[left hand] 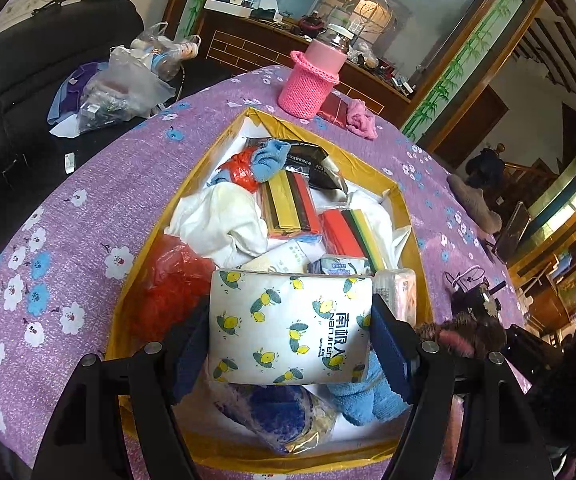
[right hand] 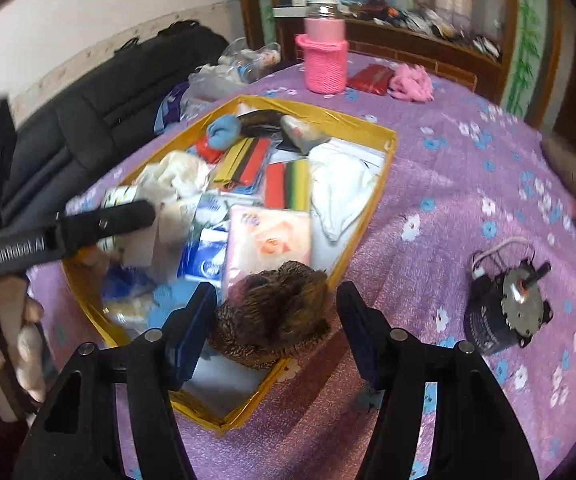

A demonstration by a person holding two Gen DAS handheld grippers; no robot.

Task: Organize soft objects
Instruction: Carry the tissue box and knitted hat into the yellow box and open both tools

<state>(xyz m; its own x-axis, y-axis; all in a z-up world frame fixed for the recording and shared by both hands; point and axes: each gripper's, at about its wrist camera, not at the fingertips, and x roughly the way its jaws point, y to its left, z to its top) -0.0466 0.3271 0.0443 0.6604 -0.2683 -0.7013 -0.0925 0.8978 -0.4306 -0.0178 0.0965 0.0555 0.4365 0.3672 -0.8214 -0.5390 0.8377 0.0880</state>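
A yellow-rimmed box (left hand: 401, 200) on the purple tablecloth holds several soft things: tissue packs, white cloths, blue socks, red bags. My left gripper (left hand: 291, 326) is shut on a lemon-print tissue pack (left hand: 288, 320), held just over the near end of the box. In the right wrist view the box (right hand: 383, 148) lies left of centre. My right gripper (right hand: 276, 316) is open, its fingers either side of a brown furry item (right hand: 276, 316) resting on the box's near corner. The left gripper (right hand: 136, 216) shows at the left, blurred.
A pink knitted jar cover (left hand: 307, 84) with a glass jar, a red pouch (right hand: 369, 78) and a pink cloth (right hand: 411, 82) stand at the table's far side. A small motor with wires (right hand: 507, 304) sits right of my right gripper. Black sofa with plastic bags (left hand: 128, 80) lies left.
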